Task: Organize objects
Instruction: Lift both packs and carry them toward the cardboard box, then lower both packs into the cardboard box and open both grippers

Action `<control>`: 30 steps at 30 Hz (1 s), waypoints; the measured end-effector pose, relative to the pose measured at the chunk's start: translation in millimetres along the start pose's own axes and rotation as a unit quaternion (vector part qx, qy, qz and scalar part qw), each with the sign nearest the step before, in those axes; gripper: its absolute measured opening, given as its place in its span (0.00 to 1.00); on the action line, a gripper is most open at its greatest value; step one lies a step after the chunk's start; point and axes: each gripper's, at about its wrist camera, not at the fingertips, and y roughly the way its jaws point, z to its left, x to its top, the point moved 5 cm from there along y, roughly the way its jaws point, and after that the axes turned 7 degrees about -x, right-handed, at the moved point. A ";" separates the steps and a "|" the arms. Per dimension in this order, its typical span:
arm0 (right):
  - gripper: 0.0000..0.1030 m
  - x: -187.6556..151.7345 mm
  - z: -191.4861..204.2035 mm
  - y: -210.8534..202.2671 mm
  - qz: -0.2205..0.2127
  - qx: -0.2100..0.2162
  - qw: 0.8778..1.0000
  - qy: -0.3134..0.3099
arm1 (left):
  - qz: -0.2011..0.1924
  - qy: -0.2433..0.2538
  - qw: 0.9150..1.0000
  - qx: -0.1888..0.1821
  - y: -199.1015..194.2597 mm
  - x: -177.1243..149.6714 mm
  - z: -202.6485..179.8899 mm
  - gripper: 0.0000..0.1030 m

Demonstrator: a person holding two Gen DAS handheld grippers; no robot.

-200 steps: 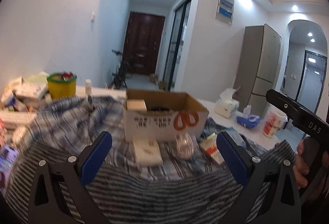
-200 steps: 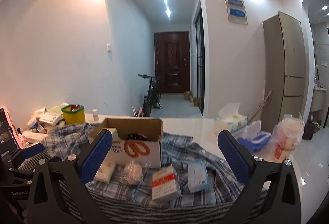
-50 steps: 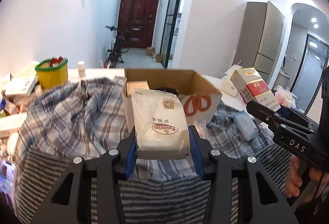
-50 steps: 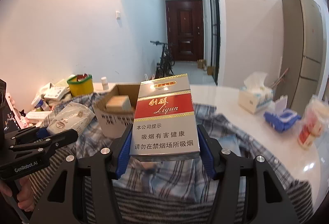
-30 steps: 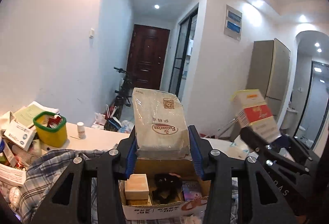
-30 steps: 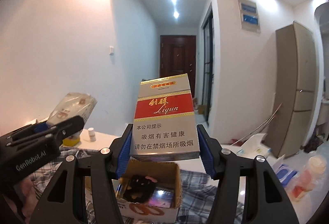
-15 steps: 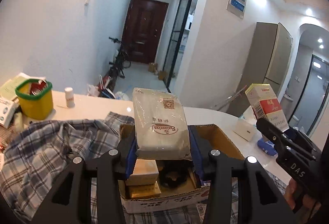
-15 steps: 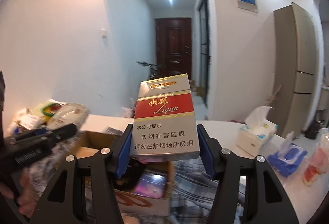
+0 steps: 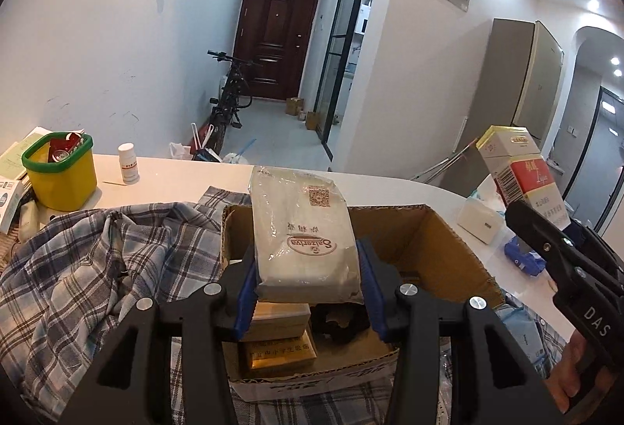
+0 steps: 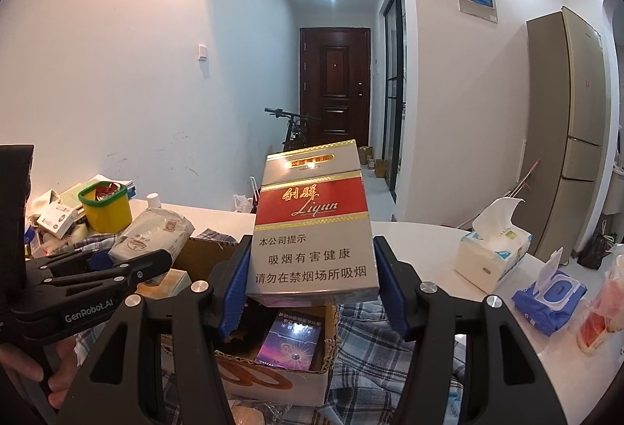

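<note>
- The white table carries everything; a plaid cloth lies over its near part, crumpled on the left side
- The cardboard box stands open on the cloth, in the middle; inside it I can see a tan box lying on a golden box, a dark object beside them, and a purple box in the right wrist view
- The left gripper is narrow and clamps the white packet by its lower end, between the blue pads; the packet is in the air above the left part of the open box, not touching its contents
- The right gripper holds the red and silver carton between its pads, at a middle width; the carton hangs above the right part of the same box, tilted a little upward
- A tissue box and a blue wipes pack stand on the bare table to the right, apart from the cloth
- A yellow tub with green rim is at the far left; a small white bottle stands just beside it
</note>
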 end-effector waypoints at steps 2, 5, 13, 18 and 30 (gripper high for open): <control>0.56 0.0 0.1 0.4 0.001 0.001 1.000 0.001 | 0.003 -0.004 1.000 0.003 1.2 -0.8 1.9 0.52; 0.56 0.0 0.4 0.6 0.001 0.003 1.000 0.002 | 0.004 -0.011 1.000 -0.001 1.6 -1.4 4.1 0.63; 0.56 1.1 -1.1 -0.6 -0.003 0.012 1.000 0.010 | -0.052 -0.010 0.998 0.017 -23.2 7.4 6.3 0.87; 0.56 0.1 4.2 -0.9 -0.011 0.031 0.999 0.011 | -0.087 -0.020 0.996 0.032 -39.7 14.3 12.4 0.90; 0.56 -21.3 16.7 25.6 0.036 0.049 0.998 -0.004 | -0.114 -0.008 0.992 0.043 -48.8 18.2 14.6 1.00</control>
